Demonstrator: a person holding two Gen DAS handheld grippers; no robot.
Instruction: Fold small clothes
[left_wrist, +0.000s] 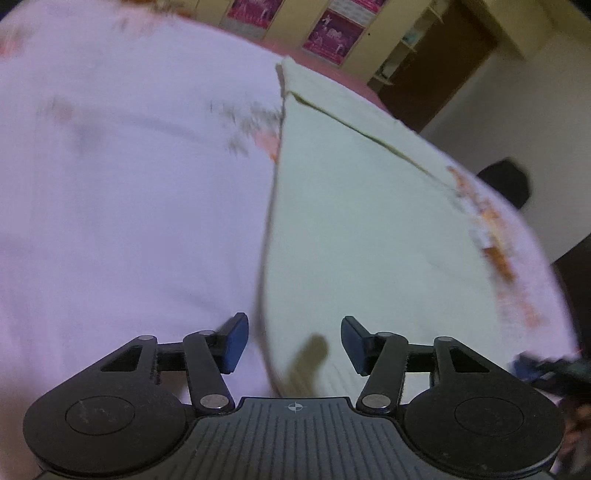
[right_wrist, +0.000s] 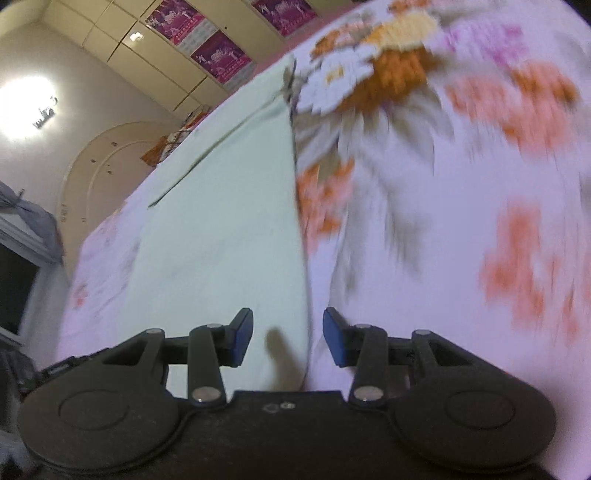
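Pale green garment (left_wrist: 362, 229) flat on floral bedsheet (left_wrist: 129, 184), running toward 12 o'clock; left gripper (left_wrist: 294, 343) and right gripper (right_wrist: 287, 341) spread wide, empty, straddling near corners; probably about to pinch for a fold

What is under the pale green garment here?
The pale green garment lies flat on a floral bedsheet, which shows on both sides of it. The sheet directly beneath is covered. Both grippers are open above its near edges.
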